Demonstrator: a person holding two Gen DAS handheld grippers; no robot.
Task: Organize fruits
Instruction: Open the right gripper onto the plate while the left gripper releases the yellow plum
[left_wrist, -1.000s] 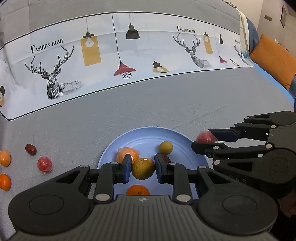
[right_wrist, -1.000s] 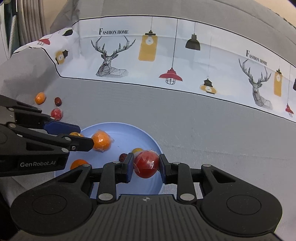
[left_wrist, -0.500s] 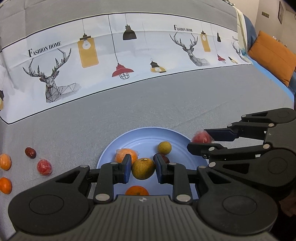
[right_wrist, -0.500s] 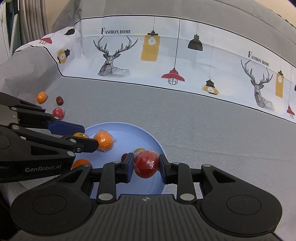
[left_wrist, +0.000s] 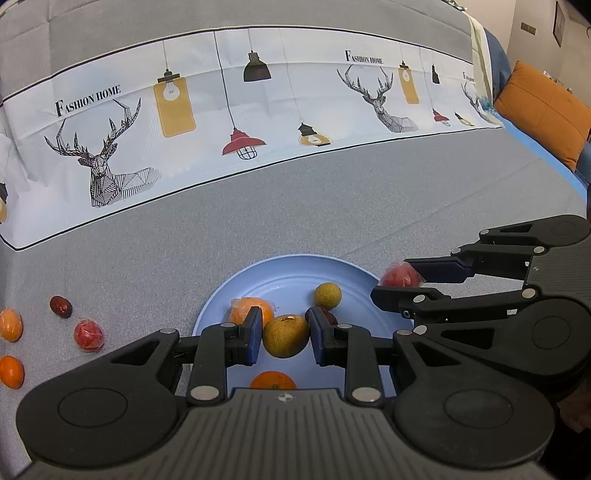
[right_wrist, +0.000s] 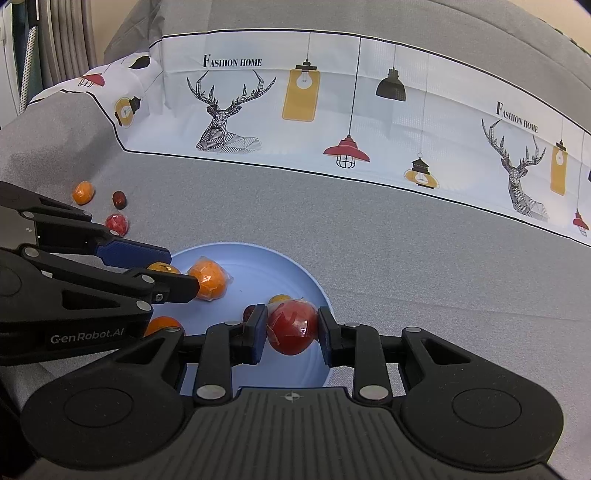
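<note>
My left gripper (left_wrist: 284, 328) is shut on a yellow-brown fruit (left_wrist: 286, 339) held over the near part of a light blue plate (left_wrist: 280, 267). My right gripper (right_wrist: 291, 325) is shut on a red wrapped fruit (right_wrist: 291, 332) above the plate's right rim (right_wrist: 310, 280). On the plate lie a wrapped orange (left_wrist: 249, 310), a small yellow-green fruit (left_wrist: 327, 294), a dark date (right_wrist: 249, 312) and a bare orange (left_wrist: 273, 381). Each gripper shows in the other's view: the right gripper (left_wrist: 395, 280) and the left gripper (right_wrist: 181, 271).
On the grey cloth left of the plate lie a dark date (left_wrist: 61, 306), a red wrapped fruit (left_wrist: 88, 334) and two oranges (left_wrist: 10, 325) (left_wrist: 11, 371). A printed white cloth band (left_wrist: 258, 110) runs across the back. An orange cushion (left_wrist: 546, 110) sits far right.
</note>
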